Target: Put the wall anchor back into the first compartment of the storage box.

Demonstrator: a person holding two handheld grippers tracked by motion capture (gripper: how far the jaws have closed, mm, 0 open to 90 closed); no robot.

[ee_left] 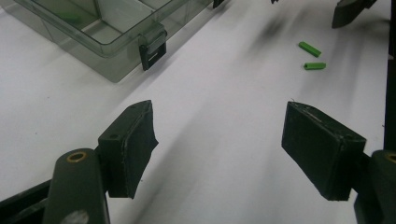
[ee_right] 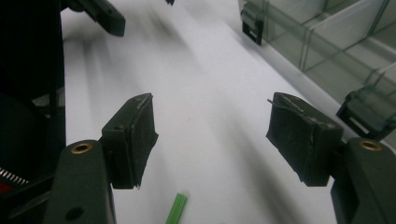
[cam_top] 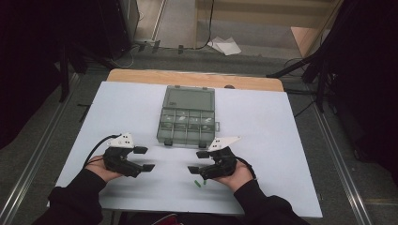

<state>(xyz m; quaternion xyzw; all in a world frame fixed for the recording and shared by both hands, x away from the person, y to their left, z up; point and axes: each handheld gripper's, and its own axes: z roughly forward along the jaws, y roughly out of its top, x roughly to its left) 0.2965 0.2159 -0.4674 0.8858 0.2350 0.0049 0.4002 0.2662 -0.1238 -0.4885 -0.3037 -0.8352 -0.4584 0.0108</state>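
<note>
We see a white table (cam_top: 263, 136), a clear compartment box (cam_top: 187, 115) lying shut at its middle, our left gripper (cam_top: 144, 158) and right gripper (cam_top: 198, 161) near it, both jaws spread wide, holding nothing, two small green pegs (cam_top: 200, 183) just beside the right gripper.

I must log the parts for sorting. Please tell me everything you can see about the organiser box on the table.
The box is smoky clear plastic, rectangular, lying flat on the white table beyond both grippers. Its lid looks shut, held by two dark latches on the near edge. Dividers split the near half into small compartments; the far half is one large bay. Small items lie inside, too blurred to name. Only the table touches it.
</note>
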